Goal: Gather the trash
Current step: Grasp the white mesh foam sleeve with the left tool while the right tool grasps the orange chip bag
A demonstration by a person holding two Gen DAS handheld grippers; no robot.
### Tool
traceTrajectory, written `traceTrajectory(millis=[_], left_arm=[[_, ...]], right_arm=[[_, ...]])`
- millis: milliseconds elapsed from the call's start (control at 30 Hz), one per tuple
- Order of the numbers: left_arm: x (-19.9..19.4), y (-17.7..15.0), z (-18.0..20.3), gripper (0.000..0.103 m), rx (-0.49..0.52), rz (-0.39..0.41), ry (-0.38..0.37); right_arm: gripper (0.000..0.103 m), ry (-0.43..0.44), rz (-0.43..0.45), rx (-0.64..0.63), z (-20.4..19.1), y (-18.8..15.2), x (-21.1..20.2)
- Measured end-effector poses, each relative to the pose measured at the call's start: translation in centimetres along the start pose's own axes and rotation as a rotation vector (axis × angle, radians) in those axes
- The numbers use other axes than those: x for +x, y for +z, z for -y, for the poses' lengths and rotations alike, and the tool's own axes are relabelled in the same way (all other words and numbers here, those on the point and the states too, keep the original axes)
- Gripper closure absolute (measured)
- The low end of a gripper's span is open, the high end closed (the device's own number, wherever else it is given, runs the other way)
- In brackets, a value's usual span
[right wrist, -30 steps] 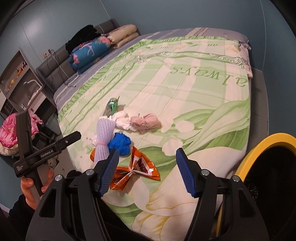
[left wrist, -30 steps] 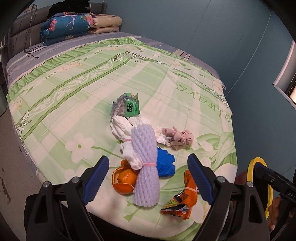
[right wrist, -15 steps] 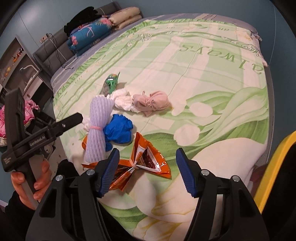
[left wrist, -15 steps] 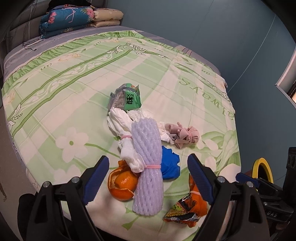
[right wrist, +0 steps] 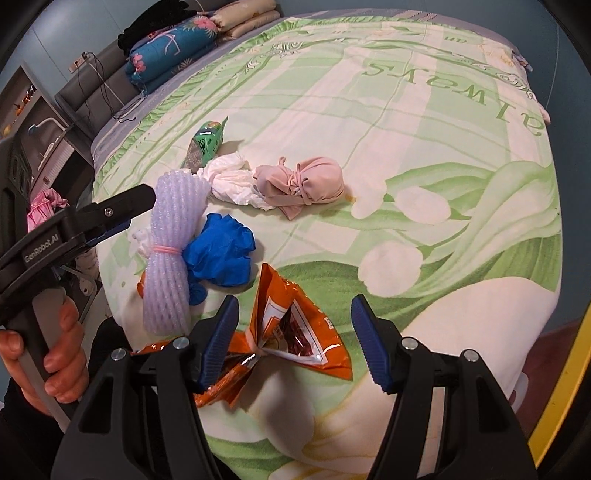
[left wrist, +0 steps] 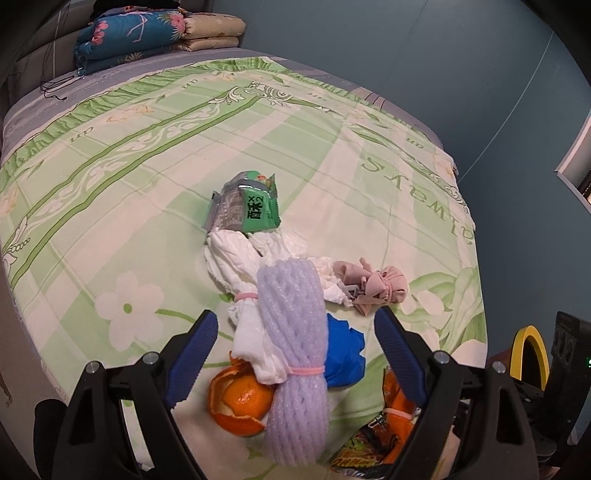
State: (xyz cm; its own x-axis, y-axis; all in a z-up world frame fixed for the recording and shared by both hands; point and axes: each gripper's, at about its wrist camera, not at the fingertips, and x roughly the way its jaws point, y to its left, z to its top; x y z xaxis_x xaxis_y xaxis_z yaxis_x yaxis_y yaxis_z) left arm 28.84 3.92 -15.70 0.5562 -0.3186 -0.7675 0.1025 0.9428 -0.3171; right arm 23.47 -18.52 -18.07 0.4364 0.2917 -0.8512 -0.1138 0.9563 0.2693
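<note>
Two tools hover spread apart over trash heaped near the bed [left wrist: 155, 155] edge: left tool [left wrist: 295, 343] above the foam net [left wrist: 295, 354], right tool [right wrist: 295, 336] above the orange wrapper [right wrist: 295, 336].

Taking up most of both views: a wide bed [left wrist: 155, 155] under a pale green and cream floral sheet [right wrist: 424, 122] with the word "always" printed near its far side. Lying stacked at the head end: a folded blue floral quilt [left wrist: 129, 33] beside beige folded bedding [left wrist: 214, 31], leaning against a grey padded headboard [right wrist: 99, 88], with a thin dark cable [left wrist: 59, 86] trailing over the grey edge. Closing in behind: plain blue-grey walls [left wrist: 406, 55], a light-framed opening [left wrist: 576, 155] showing at the right, and an open shelf unit [right wrist: 33, 110] standing past the headboard.
</note>
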Motion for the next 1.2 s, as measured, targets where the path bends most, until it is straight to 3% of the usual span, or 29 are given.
traceTrajectory(millis=[167, 333, 567, 667, 967, 1000, 1200], left_arm=[[1.1, 0.3, 0.5, 0.02, 0.014, -0.013, -0.005], [2.1, 0.4, 0.9, 0.031, 0.028, -0.025, -0.007], [3.1, 0.0, 1.4, 0.065, 0.044, -0.061, -0.02], [3.4, -0.2, 1.1, 0.073, 0.027, -0.077, -0.033], [2.6, -0.3, 1.2, 0.078, 0.031, -0.065, -0.03], [2.4, -0.3, 1.2, 0.078, 0.032, -0.062, -0.03], [1.3, -0.1, 1.0, 0.079, 0.02, -0.041, -0.037]], right_arm=[[0.043, -0.016, -0.021, -0.002, 0.0, 0.2, 1.6], [0.051, -0.02, -0.039, -0.002, -0.2, 0.2, 2.8], [0.058, -0.031, -0.048, -0.02, -0.8, -0.1, 3.4], [0.066, -0.024, -0.05, -0.023, -0.8, -0.1, 3.4], [0.085, -0.023, -0.033, -0.043, -1.6, -0.1, 3.0], [0.092, -0.015, -0.028, -0.037, -1.5, -0.1, 2.8], [0.093, -0.018, -0.001, -0.023, -1.2, 0.1, 1.6]])
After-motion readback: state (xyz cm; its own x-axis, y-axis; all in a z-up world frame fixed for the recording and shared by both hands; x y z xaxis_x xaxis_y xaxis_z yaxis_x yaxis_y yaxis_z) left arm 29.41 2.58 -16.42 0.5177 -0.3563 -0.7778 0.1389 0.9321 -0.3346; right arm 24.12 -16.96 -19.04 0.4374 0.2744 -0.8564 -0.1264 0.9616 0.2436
